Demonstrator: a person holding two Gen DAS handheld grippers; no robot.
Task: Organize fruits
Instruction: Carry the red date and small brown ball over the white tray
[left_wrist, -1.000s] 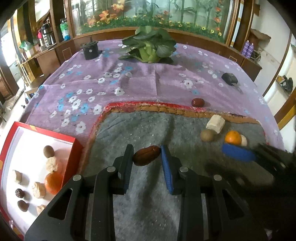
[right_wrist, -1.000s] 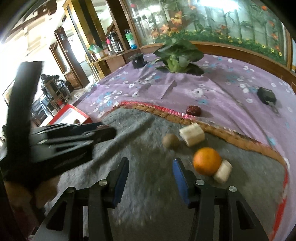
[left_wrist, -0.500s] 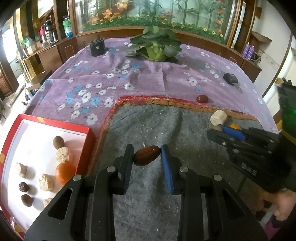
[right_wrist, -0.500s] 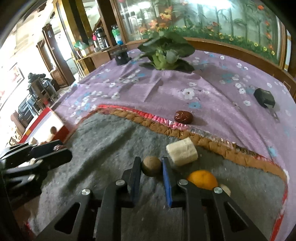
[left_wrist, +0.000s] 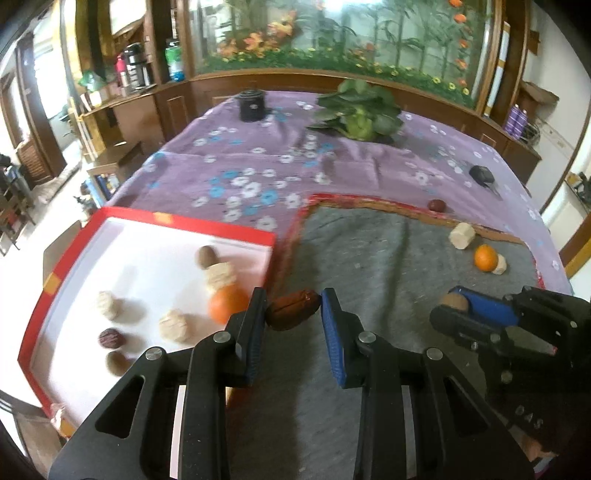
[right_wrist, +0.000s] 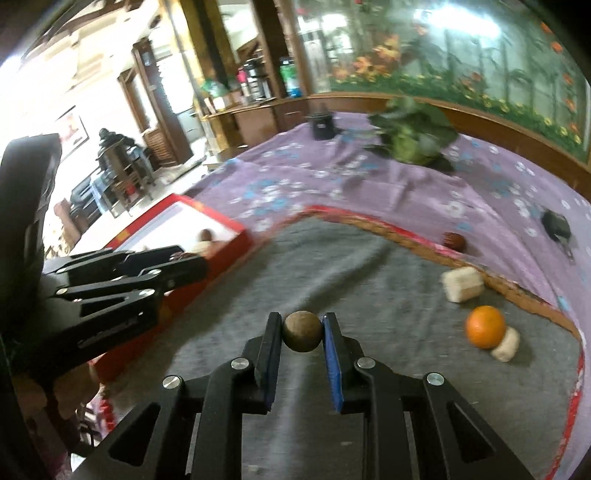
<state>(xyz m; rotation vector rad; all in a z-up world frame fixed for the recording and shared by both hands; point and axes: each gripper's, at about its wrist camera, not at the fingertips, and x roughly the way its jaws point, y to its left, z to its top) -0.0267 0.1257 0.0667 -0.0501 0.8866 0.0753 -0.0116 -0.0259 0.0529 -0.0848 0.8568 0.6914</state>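
Observation:
My left gripper (left_wrist: 293, 312) is shut on a brown oblong nut (left_wrist: 293, 309), held above the grey mat beside the red-rimmed white tray (left_wrist: 155, 218). The tray holds an orange (left_wrist: 227, 304), pale chunks and dark fruits. My right gripper (right_wrist: 302, 331) is shut on a small round brown fruit (right_wrist: 302, 331) above the mat. On the mat to its right lie an orange (right_wrist: 485, 326) and two pale chunks (right_wrist: 462, 284). A dark red date (right_wrist: 454, 241) rests on the mat's border. The left gripper (right_wrist: 184, 264) shows at the left of the right wrist view, the right gripper (left_wrist: 456, 304) at the right of the left wrist view.
A purple flowered cloth (left_wrist: 258, 166) covers the table under the grey mat (left_wrist: 369, 258). A leafy green plant (left_wrist: 356, 114), a black jar (left_wrist: 252, 105) and a small black device (left_wrist: 481, 174) sit farther back. Wooden cabinets and a planted glass wall stand behind.
The right gripper went from open to shut on the round brown fruit and lifted it leftward off the mat. The left gripper carried the nut left toward the tray.

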